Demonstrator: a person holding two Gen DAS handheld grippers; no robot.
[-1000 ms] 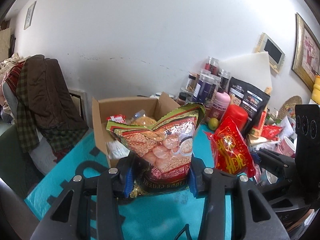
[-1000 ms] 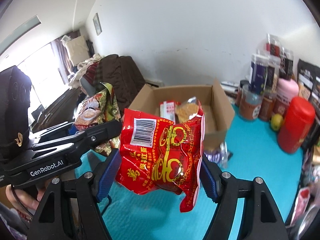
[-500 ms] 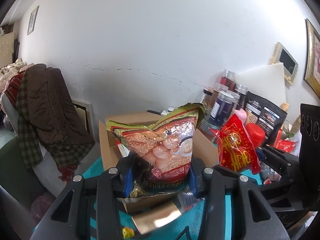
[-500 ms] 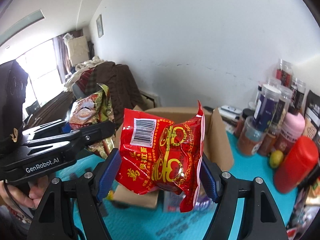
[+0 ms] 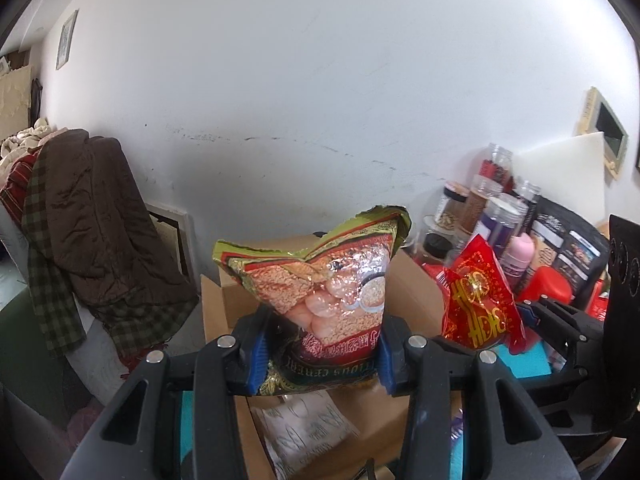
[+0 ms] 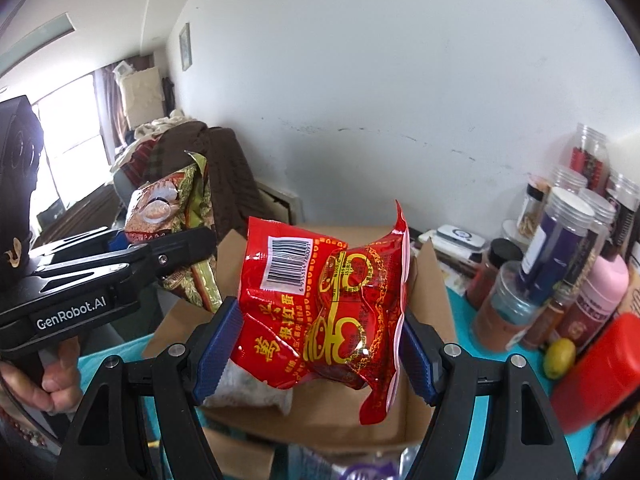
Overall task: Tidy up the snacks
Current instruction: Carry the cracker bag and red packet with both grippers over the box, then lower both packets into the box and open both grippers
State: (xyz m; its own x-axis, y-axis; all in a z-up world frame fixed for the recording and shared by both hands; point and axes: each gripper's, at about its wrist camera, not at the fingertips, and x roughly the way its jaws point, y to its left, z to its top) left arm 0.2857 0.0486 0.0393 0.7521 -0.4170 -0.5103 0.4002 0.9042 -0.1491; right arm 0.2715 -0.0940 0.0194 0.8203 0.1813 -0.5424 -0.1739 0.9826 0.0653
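Crowding jars (image 6: 560,248) (beside cardboard box (image 6: 430,280))

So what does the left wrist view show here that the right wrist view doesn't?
Left wrist only: the printed front of the cereal bag clamped in the left gripper, and a black pouch at the right.

Right wrist only: the barcode side of the red snack bag clamped in the right gripper, a window, a yellow-green fruit, and the hand holding the left gripper.

Both: the cardboard box, both bags, the jars, the brown jacket.
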